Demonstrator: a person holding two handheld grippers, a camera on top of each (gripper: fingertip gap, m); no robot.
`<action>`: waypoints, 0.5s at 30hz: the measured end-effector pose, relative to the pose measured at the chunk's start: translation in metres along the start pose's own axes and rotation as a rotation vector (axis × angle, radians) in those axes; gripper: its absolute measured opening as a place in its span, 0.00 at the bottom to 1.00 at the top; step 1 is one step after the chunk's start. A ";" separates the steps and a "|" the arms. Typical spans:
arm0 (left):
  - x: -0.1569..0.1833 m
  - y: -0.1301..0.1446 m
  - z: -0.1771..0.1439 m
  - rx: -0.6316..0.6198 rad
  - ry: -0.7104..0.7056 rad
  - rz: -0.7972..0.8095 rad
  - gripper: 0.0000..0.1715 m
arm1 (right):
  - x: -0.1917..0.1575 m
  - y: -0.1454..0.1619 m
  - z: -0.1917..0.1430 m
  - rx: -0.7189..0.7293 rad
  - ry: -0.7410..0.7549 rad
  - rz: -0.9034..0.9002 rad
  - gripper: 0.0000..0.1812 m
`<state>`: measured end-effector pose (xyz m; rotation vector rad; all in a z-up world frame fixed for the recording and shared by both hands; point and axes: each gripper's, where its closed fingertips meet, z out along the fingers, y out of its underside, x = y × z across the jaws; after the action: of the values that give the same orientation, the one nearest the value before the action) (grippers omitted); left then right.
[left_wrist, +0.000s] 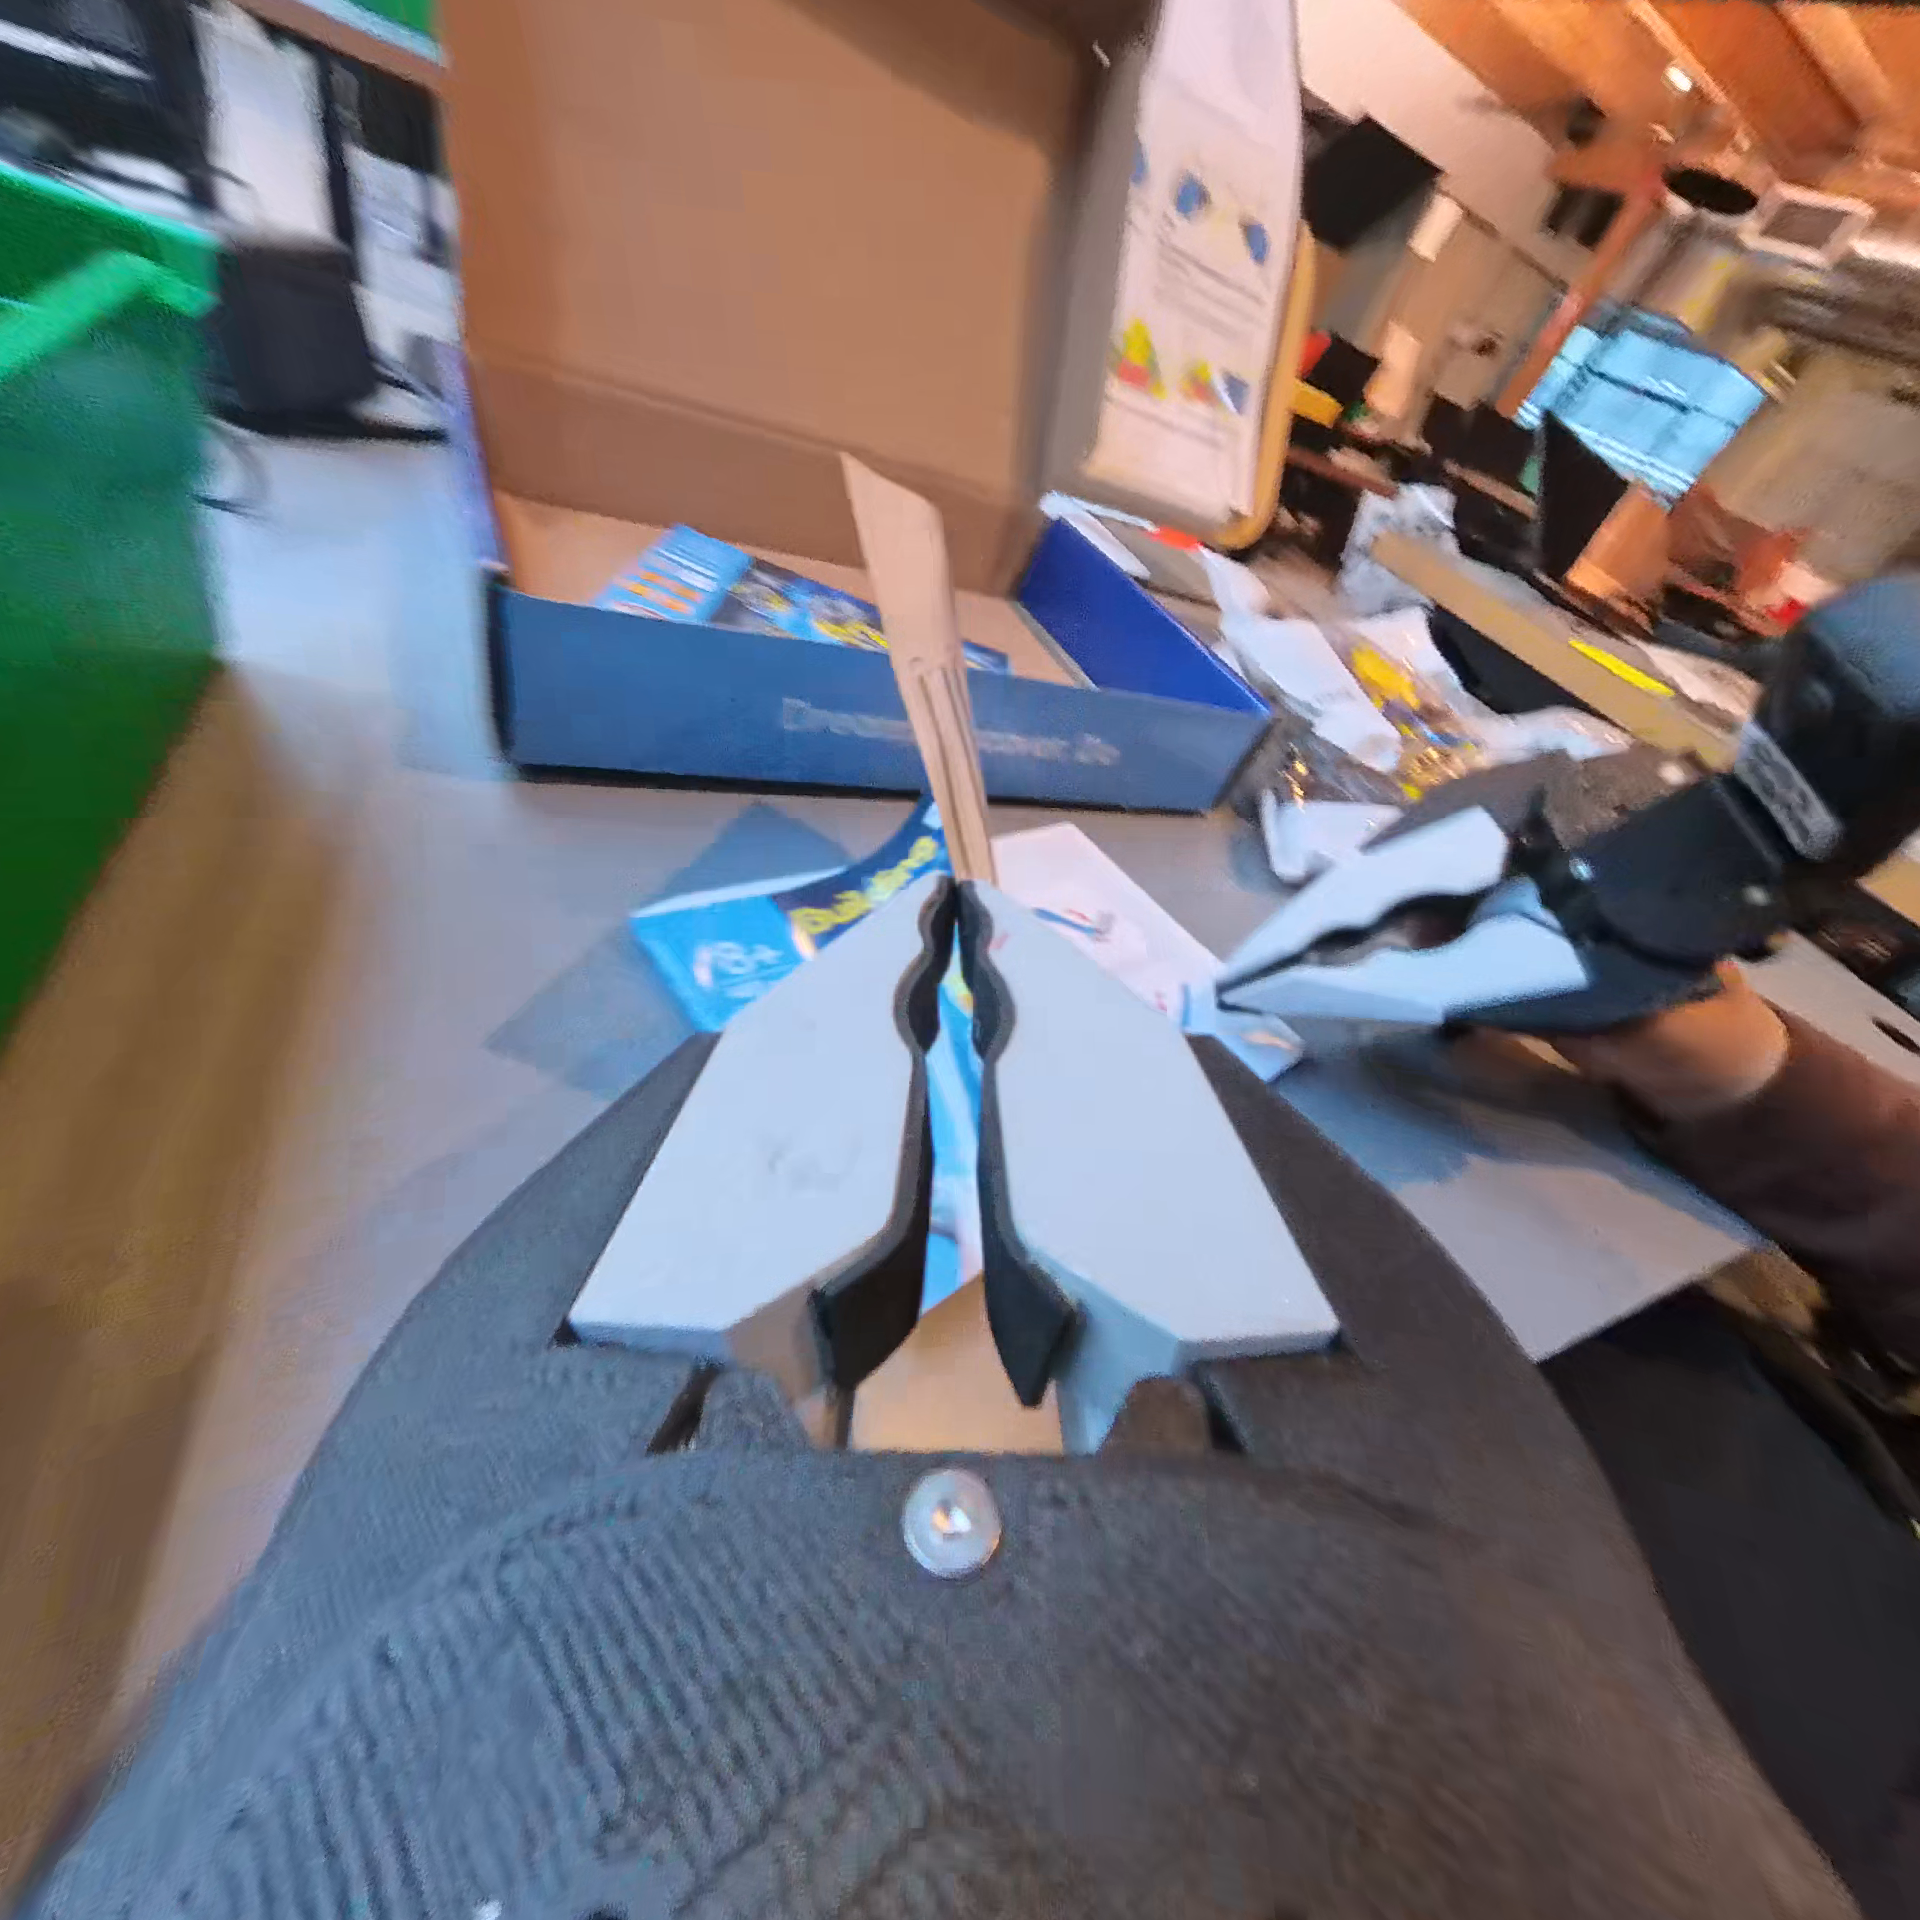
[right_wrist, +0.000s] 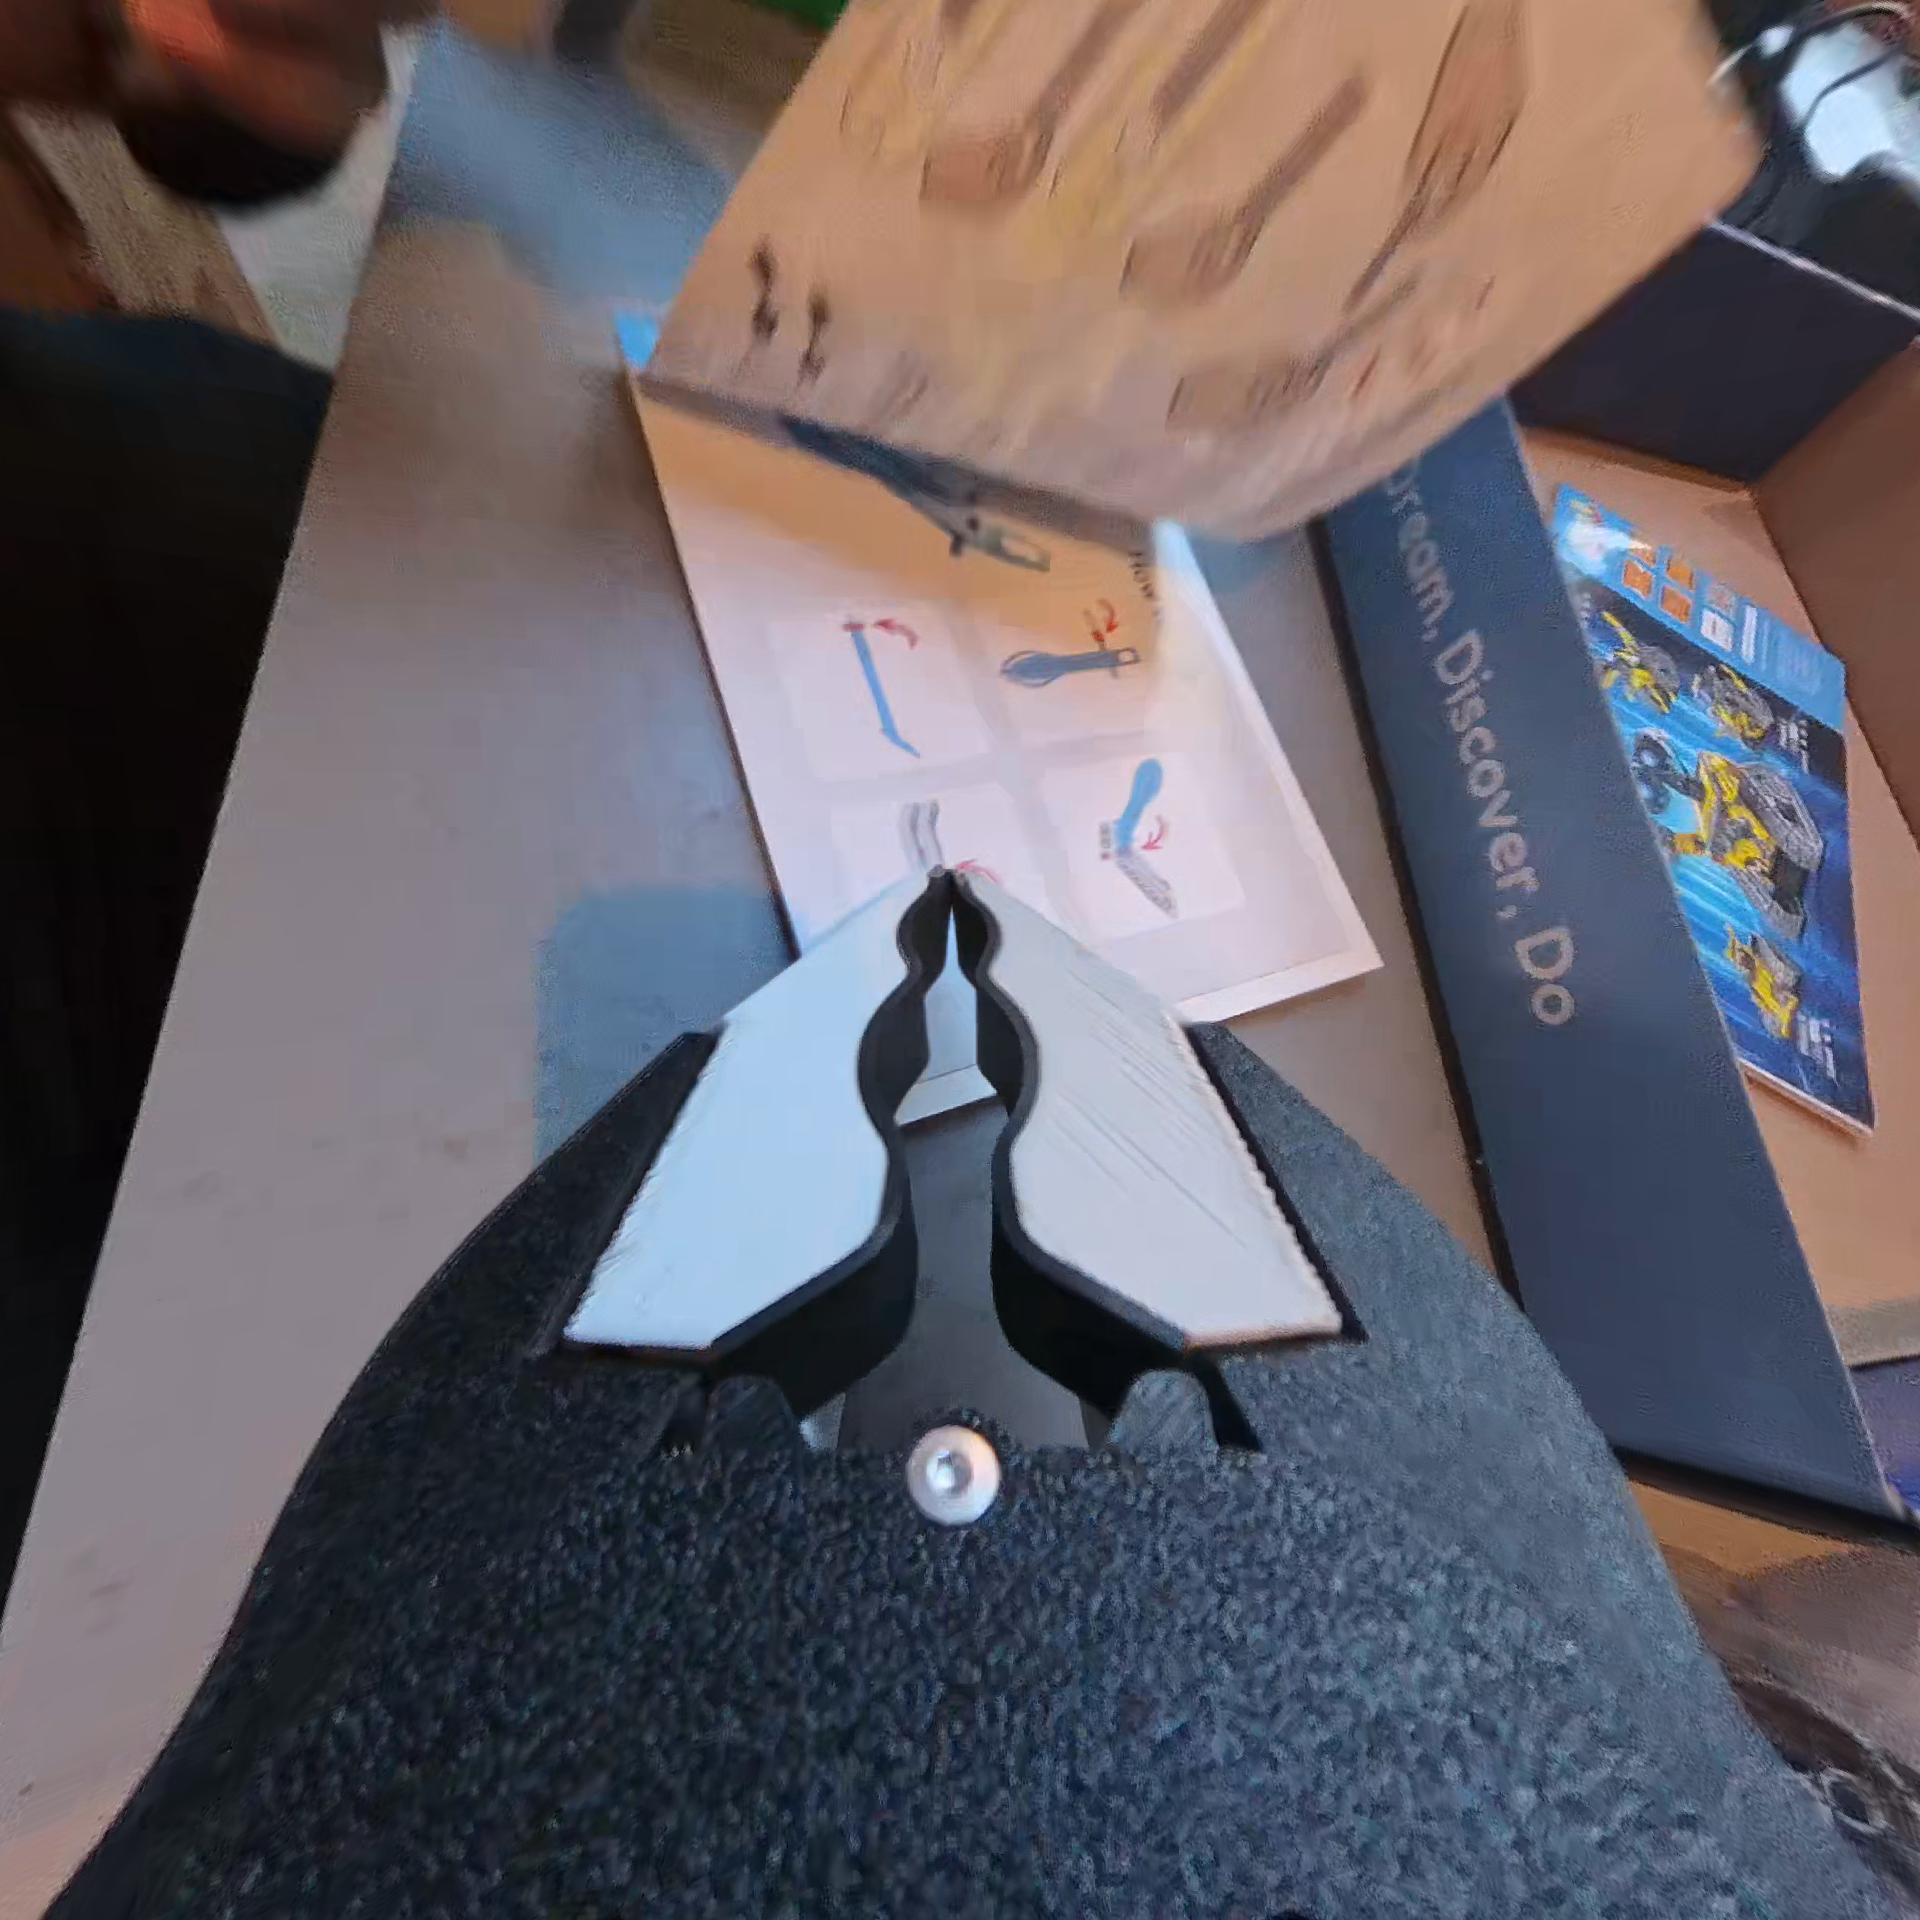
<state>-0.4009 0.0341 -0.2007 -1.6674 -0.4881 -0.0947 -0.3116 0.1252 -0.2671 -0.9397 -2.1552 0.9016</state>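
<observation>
My left gripper (left_wrist: 954, 888) is shut on a thin tan board sheet (left_wrist: 914, 623) that stands up edge-on from its tips. The same sheet shows blurred at the top of the right wrist view (right_wrist: 1195, 260), with punched-out shapes in it. My right gripper (right_wrist: 948, 881) is shut, its tips down on a white leaflet (right_wrist: 935, 675) with tool drawings that lies on the table. In the left wrist view the right gripper (left_wrist: 1231, 992) meets the leaflet's (left_wrist: 1101, 925) near corner. A blue booklet (left_wrist: 727, 945) lies under the left gripper.
An open blue box (left_wrist: 831, 717) with a raised brown lid (left_wrist: 748, 260) stands behind; it holds a picture booklet (right_wrist: 1725, 790). A green bin (left_wrist: 94, 623) is at the left. Crumpled plastic bags (left_wrist: 1351, 665) lie at the right. A hand (left_wrist: 1683, 1049) holds the right gripper. The gap from one gripper's tips to the other's is roughly 15 centimeters.
</observation>
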 end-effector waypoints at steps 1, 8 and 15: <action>-0.010 -0.005 -0.009 0.027 -0.044 0.001 0.00 | -0.003 0.003 0.003 -0.026 0.002 -0.032 0.00; -0.070 0.012 -0.067 -0.015 -0.371 0.031 0.00 | -0.010 0.007 0.006 -0.074 0.058 -0.150 0.00; -0.081 0.028 -0.095 -0.067 -0.533 0.077 0.00 | -0.014 0.011 -0.001 -0.100 0.090 -0.081 0.00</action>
<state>-0.4434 -0.0803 -0.2380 -1.7724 -0.8242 0.4047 -0.2985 0.1204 -0.2788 -0.9163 -2.1611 0.7051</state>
